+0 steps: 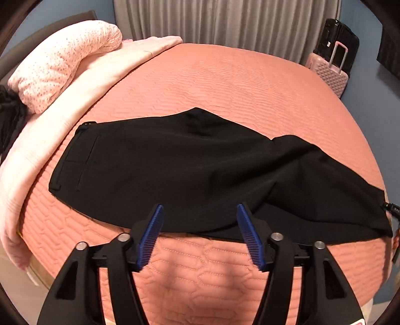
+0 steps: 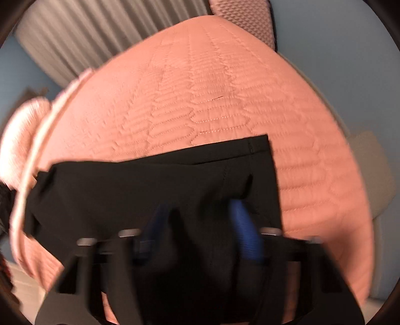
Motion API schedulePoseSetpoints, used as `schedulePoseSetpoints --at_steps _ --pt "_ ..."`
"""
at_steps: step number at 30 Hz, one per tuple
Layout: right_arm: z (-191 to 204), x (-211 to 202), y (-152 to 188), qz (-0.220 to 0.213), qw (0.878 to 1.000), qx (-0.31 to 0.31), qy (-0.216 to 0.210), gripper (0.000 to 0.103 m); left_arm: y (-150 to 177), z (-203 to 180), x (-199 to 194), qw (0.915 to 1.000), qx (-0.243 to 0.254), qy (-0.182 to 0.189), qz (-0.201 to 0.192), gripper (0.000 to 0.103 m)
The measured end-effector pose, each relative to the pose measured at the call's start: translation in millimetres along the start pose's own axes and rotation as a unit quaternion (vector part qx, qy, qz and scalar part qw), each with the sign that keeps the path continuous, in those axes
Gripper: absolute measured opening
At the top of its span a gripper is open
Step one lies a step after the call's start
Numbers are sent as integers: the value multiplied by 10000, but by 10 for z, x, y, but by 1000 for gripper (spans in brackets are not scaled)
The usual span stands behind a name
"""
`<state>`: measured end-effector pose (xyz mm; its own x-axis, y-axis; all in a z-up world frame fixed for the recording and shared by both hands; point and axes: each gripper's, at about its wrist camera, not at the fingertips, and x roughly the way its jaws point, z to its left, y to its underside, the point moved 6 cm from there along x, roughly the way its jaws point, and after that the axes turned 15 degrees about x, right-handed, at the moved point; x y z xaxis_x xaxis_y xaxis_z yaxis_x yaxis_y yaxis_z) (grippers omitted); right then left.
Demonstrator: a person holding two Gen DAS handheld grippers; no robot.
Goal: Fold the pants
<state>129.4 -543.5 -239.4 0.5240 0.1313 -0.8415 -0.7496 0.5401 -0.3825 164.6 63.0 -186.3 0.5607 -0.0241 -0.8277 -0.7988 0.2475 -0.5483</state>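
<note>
Black pants [image 1: 190, 172] lie across a salmon quilted bedspread [image 1: 225, 82], waistband at the left, legs running right with a rumpled fold. My left gripper [image 1: 200, 212] is open and empty, its blue pads [image 1: 152, 232] hovering over the near edge of the pants. In the blurred right wrist view the leg hem end of the pants [image 2: 175, 185] lies under my right gripper [image 2: 200, 210]. Its blue pads [image 2: 243, 230] stand apart, and black fabric lies between and around them. Whether they hold the cloth cannot be told.
A pink speckled pillow [image 1: 65, 65] and a pale pink folded sheet [image 1: 50, 140] lie at the bed's left end. A pink suitcase [image 1: 330, 72] and a black case [image 1: 337, 42] stand by the grey curtain [image 1: 225, 22] beyond the bed.
</note>
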Motion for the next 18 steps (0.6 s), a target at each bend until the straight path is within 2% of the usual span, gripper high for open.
schedulePoseSetpoints --at_steps 6,7,8,9,10,11,12,14,16,18 --pt "441 -706 -434 -843 9896 -1157 122 5 123 317 72 9990 -44 -352 279 63" --pt "393 -613 -486 -733 9871 -1374 373 8 143 374 96 9987 -91 -383 310 63" --pt "227 -379 -495 -368 9837 -1515 897 25 165 422 122 9985 -121 -409 346 63" --pt "19 -165 -461 -2 9770 -1481 1533 35 195 487 155 9980 -144 -475 396 63" --pt "-152 -47 -397 180 9654 -1496 2127 36 215 541 174 9974 -156 -544 440 63" --pt "-165 -83 -354 30 9629 -1515 2235 36 231 580 180 9971 -152 -589 456 63" --pt "-88 -235 -280 -310 9698 -1376 1988 36 258 651 188 9964 -128 -690 470 63" --pt "62 -474 -98 -686 9846 -861 1361 37 353 812 222 9940 -130 -937 546 63" --pt "316 -592 290 -709 9943 -468 645 37 516 1069 274 9888 -347 -1283 678 63" --pt "767 -563 748 -595 9954 -724 222 37 693 1329 333 9836 -793 -1400 812 63"
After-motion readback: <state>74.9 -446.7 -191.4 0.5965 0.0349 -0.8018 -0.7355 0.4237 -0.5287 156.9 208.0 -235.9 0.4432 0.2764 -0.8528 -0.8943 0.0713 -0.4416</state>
